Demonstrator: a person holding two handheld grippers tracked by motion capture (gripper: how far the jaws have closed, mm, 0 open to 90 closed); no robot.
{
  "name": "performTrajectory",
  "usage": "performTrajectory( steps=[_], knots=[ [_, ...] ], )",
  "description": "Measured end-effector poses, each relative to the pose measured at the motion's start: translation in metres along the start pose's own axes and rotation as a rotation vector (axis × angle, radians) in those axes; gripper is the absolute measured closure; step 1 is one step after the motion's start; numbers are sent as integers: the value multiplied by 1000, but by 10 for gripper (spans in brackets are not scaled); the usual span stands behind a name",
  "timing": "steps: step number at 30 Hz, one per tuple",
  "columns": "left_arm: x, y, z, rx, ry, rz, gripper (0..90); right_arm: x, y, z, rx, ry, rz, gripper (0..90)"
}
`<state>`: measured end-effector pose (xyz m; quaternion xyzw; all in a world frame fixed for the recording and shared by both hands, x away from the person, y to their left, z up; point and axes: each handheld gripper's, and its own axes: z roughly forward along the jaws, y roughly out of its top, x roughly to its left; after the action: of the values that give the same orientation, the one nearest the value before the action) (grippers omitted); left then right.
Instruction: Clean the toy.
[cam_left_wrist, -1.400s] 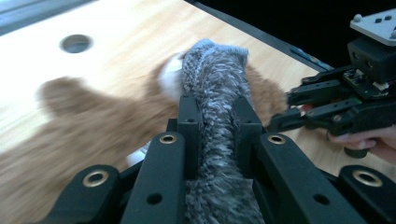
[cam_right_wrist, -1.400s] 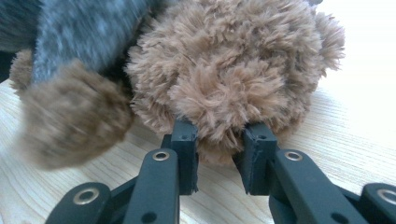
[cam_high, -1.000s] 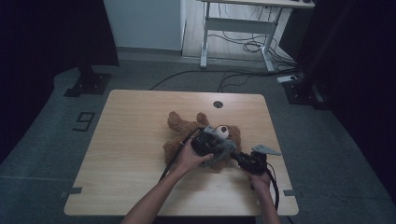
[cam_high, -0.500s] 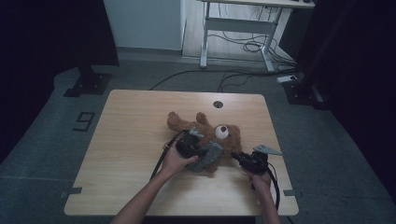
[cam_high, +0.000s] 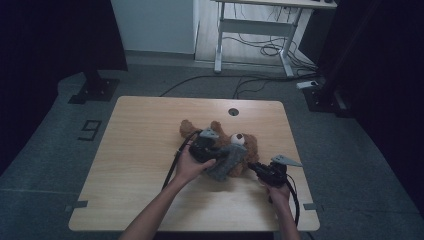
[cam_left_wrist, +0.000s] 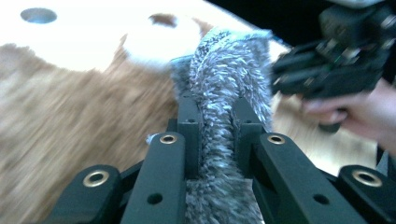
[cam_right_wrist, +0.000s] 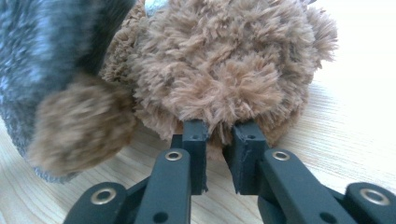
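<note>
Left to right across the table (cam_high: 150, 130): the left gripper (cam_high: 206, 148) is pinching a grey fuzzy cloth (cam_high: 226, 162), its jaws clamped on a fold that is running straight up between them in the left gripper view (cam_left_wrist: 217, 140). The cloth is draping over the near side of a brown teddy bear (cam_high: 240, 145), which is lying at the middle of the table with its legs toward the left and its head toward the right (so its long axis is running across the table, roughly crosswise to the person's arms). The cloth's long axis is lying from the left jaws down toward the table's near edge.

Further right, the right gripper (cam_high: 257, 170) is lying low at the bear's right end, its jaws nipped on a tuft of brown fur (cam_right_wrist: 219, 126) at the underside of the bear's round end, with bare wood just below. The bear thus is sitting between the two grippers, touching both; the cloth is nearer the left hand (cam_high: 187, 167), and the right hand (cam_high: 277, 190) is anchoring the toy.

Count: one bear, one cloth, two grippers, one table. The coming move, probably drawing the cloth along the bear, depends on the cloth lying above and left of the right gripper's anchoring hold.
</note>
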<state>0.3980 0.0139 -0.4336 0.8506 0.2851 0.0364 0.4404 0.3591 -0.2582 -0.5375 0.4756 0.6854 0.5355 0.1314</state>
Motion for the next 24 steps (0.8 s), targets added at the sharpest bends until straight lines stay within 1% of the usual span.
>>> performTrajectory(
  steps=[1,3,4,5,6,7,8,9,10,11,12,13,14,17,21,22,23,24],
  knots=[
    [0,0,0,0,0,0,775,0,0,0,0,0,0,786],
    [-8,9,12,10,-13,21,775,0,0,0,0,0,2,794],
    [-15,14,24,31,-18,32,775,0,0,0,0,1,4,795],
    [-15,14,24,31,-18,32,776,0,0,0,0,1,4,795],
    [-16,15,37,68,-25,30,776,-1,0,0,-2,3,5,792],
    [-16,13,42,82,-26,26,776,-1,-1,0,0,6,3,783],
    [-16,13,42,82,-26,26,776,-1,-1,0,0,7,0,772],
    [-15,12,47,97,-29,23,776,-1,-1,0,0,7,0,772],
    [-13,9,51,106,-34,12,776,-1,-1,-1,3,6,-6,763],
    [-10,4,56,117,-47,-8,776,-1,-1,0,5,7,-8,748],
    [-9,2,57,120,-52,-16,776,-1,-1,0,8,6,-9,748],
    [-9,2,57,120,-52,-16,777,-1,-1,0,8,6,-9,748],
    [-7,-2,58,132,-58,-25,777,-1,-1,0,13,3,-14,750],
    [-6,-7,58,146,-59,-26,777,-1,-1,1,13,3,-8,750],
    [-2,-15,52,168,-40,-39,776,-1,-1,0,12,1,-9,748],
    [2,-21,45,174,-28,-50,775,-1,-1,0,11,1,-9,745],
    [2,-21,45,174,-28,-50,775,-1,-1,0,11,1,-9,745],
    [8,-27,36,179,-6,-66,774,-2,-2,0,8,1,-8,742]
  ],
)
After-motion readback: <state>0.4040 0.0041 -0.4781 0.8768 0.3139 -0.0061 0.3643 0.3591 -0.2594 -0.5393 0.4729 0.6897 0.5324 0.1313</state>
